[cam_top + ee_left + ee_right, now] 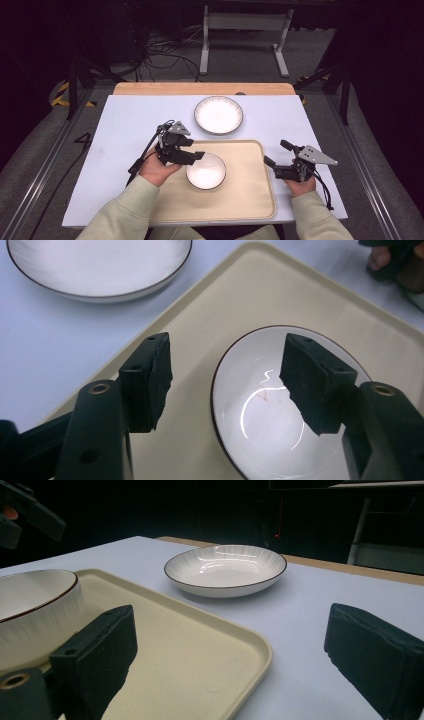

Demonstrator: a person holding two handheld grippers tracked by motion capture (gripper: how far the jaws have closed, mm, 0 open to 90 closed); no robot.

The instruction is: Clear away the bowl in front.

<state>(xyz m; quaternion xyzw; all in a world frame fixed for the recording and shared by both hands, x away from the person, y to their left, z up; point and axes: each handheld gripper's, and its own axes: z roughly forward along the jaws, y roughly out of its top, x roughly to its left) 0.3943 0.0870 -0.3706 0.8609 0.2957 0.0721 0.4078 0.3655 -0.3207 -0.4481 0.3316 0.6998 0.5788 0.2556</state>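
Left tongs [196, 156] hang parted and empty over the small bowl [206, 171], now sitting on the tray [250, 200]. Right tongs [276, 156] wait wide open beside the tray. Plate [218, 114] beyond the tray looks next.

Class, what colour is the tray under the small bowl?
Pale cream-beige tray, best seen in the left gripper view.

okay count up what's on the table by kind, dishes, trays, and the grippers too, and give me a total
White dishes: 2, a bowl on the tray and a plate on the table.
Beige tray: 1.
Grippers: 2, left gripper and right gripper, both open.
Total: 5.
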